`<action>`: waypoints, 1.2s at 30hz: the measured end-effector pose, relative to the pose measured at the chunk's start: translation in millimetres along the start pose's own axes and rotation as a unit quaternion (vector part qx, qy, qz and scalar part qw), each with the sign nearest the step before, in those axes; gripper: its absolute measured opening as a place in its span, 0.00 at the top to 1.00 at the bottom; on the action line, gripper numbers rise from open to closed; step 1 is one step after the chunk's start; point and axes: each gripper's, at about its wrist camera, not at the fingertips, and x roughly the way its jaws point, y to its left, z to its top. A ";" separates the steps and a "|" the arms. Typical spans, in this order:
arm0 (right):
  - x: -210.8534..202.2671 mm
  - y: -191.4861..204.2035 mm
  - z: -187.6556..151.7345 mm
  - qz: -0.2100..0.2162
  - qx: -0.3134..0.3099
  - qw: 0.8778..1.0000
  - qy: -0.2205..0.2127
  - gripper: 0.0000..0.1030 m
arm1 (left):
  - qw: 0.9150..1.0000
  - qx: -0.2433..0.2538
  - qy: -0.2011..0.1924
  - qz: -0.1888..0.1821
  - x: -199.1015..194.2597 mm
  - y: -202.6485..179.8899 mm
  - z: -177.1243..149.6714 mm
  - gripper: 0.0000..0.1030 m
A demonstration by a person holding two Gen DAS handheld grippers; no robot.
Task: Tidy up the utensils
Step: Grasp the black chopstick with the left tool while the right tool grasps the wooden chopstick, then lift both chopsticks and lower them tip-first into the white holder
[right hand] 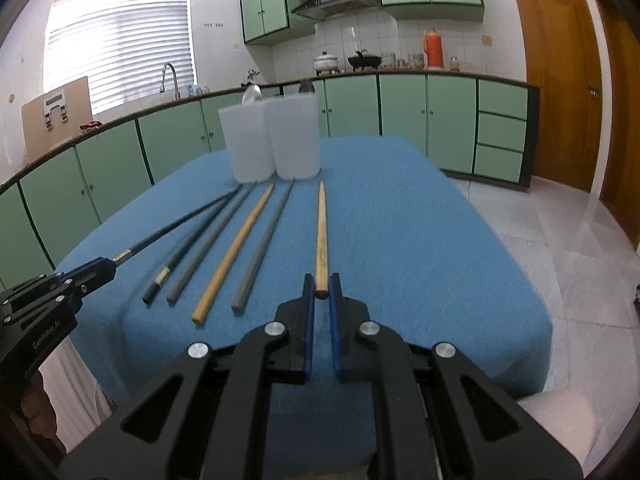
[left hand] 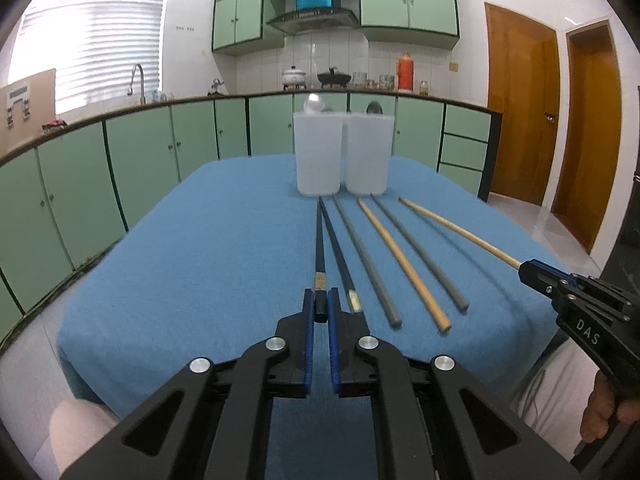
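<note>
Several chopsticks lie in a row on the blue cloth (left hand: 180, 260), pointing at two translucent white cups (left hand: 318, 154) (left hand: 368, 154) at the far end; each cup holds a spoon. My left gripper (left hand: 320, 308) is shut on the near end of a black chopstick (left hand: 319, 248), the leftmost one. My right gripper (right hand: 321, 290) is shut on the near end of a light wooden chopstick (right hand: 321, 232), the rightmost one. Between them lie another black chopstick (left hand: 340, 256), two grey ones (left hand: 366, 260) (left hand: 420, 252) and a second wooden one (left hand: 400, 260).
The cloth-covered table (right hand: 440, 240) stands in a kitchen with green cabinets (left hand: 140, 152) behind and to the left. Wooden doors (left hand: 520, 100) and tiled floor (right hand: 580, 240) are to the right. The person's legs show at the near table edge.
</note>
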 end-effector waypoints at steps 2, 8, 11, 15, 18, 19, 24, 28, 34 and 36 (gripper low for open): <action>-6.6 0.0 7.1 -0.001 -0.003 1.000 -0.011 0.94 | 1.000 0.001 -0.013 -0.002 -6.9 0.7 7.2 0.94; -21.0 1.2 33.0 -0.006 -0.021 0.999 -0.038 0.94 | 0.998 0.006 -0.055 -0.003 -27.9 1.3 34.1 0.94; -26.4 1.1 46.6 -0.009 -0.029 0.998 -0.050 0.94 | 0.997 0.007 -0.076 -0.003 -36.8 2.5 47.2 0.94; -31.0 0.3 64.5 -0.008 -0.035 0.998 -0.059 0.94 | 0.995 0.003 -0.098 -0.006 -44.5 6.6 65.3 0.94; -33.1 0.1 79.2 -0.011 -0.041 0.997 -0.062 0.94 | 0.994 0.001 -0.111 -0.008 -47.7 9.2 79.3 0.94; -33.5 -0.3 85.1 -0.011 -0.043 0.997 -0.063 0.94 | 0.993 0.001 -0.115 -0.009 -47.7 9.8 84.7 0.94; -35.5 -1.6 109.7 -0.004 -0.045 0.997 -0.068 0.94 | 0.992 -0.004 -0.124 -0.013 -44.7 12.4 105.8 0.94; -34.0 -0.3 125.5 0.007 -0.046 0.997 -0.069 0.94 | 0.992 -0.010 -0.127 -0.018 -42.1 17.0 118.2 0.94; -31.3 4.0 150.2 0.035 -0.053 0.996 -0.063 0.94 | 0.991 -0.014 -0.132 -0.025 -42.0 21.8 134.1 0.94; -29.6 4.8 158.4 0.034 -0.057 0.996 -0.061 0.94 | 0.991 -0.015 -0.134 -0.025 -41.7 23.0 140.2 0.94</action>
